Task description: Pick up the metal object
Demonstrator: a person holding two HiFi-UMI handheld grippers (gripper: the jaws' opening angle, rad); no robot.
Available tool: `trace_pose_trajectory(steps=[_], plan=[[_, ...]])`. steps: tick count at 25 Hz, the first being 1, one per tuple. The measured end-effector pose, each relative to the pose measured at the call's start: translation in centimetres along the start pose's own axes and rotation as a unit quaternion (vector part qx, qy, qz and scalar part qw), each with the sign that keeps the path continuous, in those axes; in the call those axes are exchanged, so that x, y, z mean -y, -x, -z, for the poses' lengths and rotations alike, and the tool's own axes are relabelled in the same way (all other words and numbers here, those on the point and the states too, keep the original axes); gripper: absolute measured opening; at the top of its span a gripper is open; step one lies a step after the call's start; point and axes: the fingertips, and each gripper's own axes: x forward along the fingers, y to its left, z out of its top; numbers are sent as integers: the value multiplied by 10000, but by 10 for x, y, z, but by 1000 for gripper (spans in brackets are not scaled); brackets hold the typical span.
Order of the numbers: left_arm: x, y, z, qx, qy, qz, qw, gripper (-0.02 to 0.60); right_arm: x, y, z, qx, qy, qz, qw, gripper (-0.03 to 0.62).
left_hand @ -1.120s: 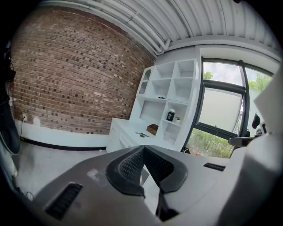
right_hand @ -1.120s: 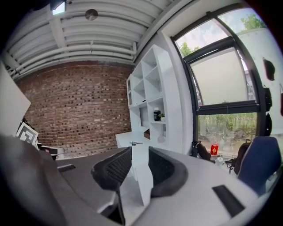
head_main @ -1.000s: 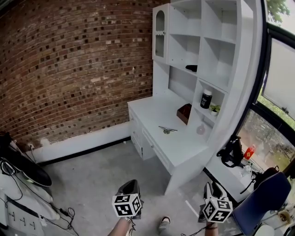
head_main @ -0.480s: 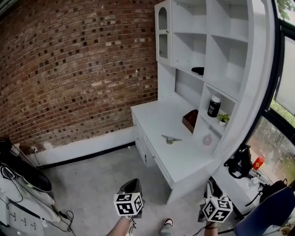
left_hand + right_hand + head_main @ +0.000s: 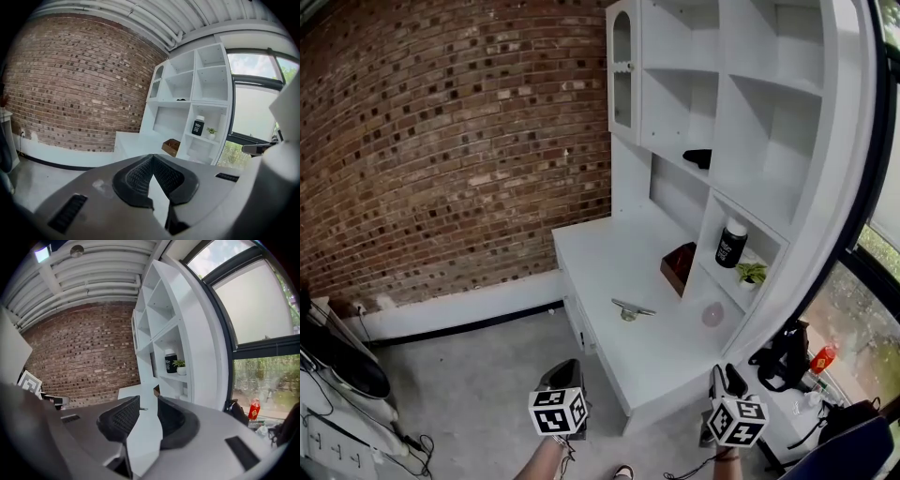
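The metal object (image 5: 631, 309), a slim silvery bar on a short round foot, lies on the white desk (image 5: 595, 258) near its middle. Both grippers hang low at the bottom of the head view, well short of the desk. My left gripper (image 5: 563, 373) is to the left of the desk's front corner; in the left gripper view (image 5: 152, 159) its fingertips meet with nothing between them. My right gripper (image 5: 724, 377) is off the desk's near end; in the right gripper view (image 5: 148, 406) a narrow gap stands between its jaws, and nothing is held.
A brown box (image 5: 677, 267) sits behind the metal object against the white shelf unit (image 5: 741, 141). A black jar (image 5: 731, 244) and a small plant (image 5: 752, 274) stand in a low shelf bay. A black bag (image 5: 783, 352) and red bottle (image 5: 823, 358) lie right; cables (image 5: 347, 412) left.
The desk and shelves have grown larger and slid left and lower in the head view as the person came nearer. Both grippers keep their low places.
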Motion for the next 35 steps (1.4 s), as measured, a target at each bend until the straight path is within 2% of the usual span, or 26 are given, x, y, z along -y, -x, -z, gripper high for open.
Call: trace_pose_trajectory(steps=[5, 10, 23, 35], plan=[[9, -38, -6, -7, 45, -131, 9999, 5, 13, -44, -7, -99, 0, -277, 9996, 117], [0, -62, -6, -149, -19, -327, 9994, 5, 13, -82, -5, -167, -244, -496, 9983, 117], [-30, -130, -8, -382, 122, -370, 9985, 5, 0, -153, -1, -527, -97, -609, 9967, 117], [-81, -157, -11, -404, 350, -721, 9960, 5, -21, -220, 5, -807, 218, -764, 9936, 120]])
